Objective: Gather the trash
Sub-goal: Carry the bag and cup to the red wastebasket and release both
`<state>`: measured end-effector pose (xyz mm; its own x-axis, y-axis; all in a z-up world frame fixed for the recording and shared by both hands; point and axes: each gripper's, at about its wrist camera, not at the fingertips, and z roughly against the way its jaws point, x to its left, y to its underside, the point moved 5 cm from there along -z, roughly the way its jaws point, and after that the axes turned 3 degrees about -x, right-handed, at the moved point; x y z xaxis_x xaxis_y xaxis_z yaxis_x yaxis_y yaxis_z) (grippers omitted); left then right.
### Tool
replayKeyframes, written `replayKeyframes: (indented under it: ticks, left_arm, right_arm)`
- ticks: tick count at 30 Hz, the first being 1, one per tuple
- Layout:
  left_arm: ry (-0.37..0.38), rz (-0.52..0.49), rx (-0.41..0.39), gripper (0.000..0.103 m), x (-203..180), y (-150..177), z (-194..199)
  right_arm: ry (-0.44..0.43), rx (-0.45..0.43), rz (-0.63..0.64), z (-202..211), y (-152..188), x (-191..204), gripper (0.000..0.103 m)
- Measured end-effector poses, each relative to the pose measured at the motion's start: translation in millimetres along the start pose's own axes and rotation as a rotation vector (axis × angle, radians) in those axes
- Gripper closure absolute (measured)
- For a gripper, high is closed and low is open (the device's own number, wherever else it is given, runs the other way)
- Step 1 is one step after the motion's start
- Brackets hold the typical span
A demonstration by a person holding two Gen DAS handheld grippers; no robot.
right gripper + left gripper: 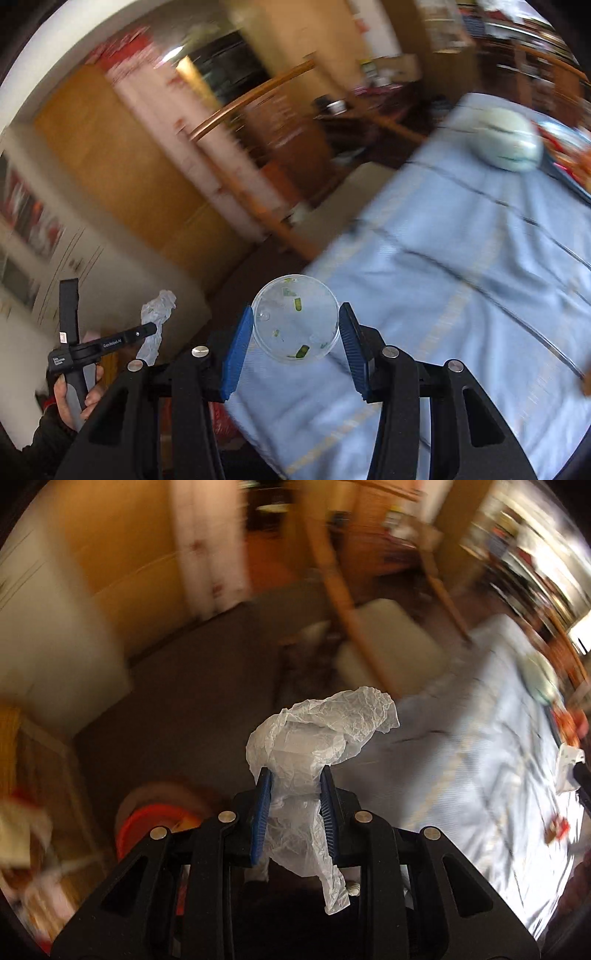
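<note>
Both grippers, left gripper (295, 775) and right gripper (296, 314), have black angular frames with triangular cutouts, silver round screws and ribbed blue finger pads (236, 354); person's hand (75, 402) shows a dark sleeve with red cuff.

Setting: lived-in home, dining or living room. Landmark: table under a pale blue striped cloth (461, 280). Beyond its far edge, a bentwood wooden chair (343, 602) with a cream seat cushion (388, 642); behind the chair, honey-coloured wooden cabinet doors (110, 155); past the cloth's far right, cluttered shelves (517, 535).
</note>
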<state>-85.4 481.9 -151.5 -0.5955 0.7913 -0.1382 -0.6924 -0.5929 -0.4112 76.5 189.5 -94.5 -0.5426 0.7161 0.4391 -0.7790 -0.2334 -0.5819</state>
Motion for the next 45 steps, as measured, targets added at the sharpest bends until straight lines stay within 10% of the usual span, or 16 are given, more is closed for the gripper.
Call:
replayKeyframes:
  ticks: [14, 25, 41, 45]
  left_arm:
    - [-0.154, 0.357, 0.146, 0.073, 185.6, 95.0, -5.9]
    - [-0.150, 0.443, 0.192, 0.045, 227.2, 113.7, -14.9]
    - [-0.215, 0.586, 0.155, 0.038, 303.8, 126.6, 22.0]
    - [-0.221, 0.610, 0.150, 0.036, 314.3, 130.2, 25.9]
  right_arm:
    - [-0.214, 0.236, 0.280, -106.2, 12.1, 179.5, 0.055]
    - [-0.266, 0.360, 0.390, -152.0, 38.9, 260.3, 0.055]
    - [-0.385, 0.643, 0.624, -209.4, 134.0, 355.9, 0.055]
    - [-0.411, 0.647, 0.642, -208.4, 138.5, 371.1, 0.041]
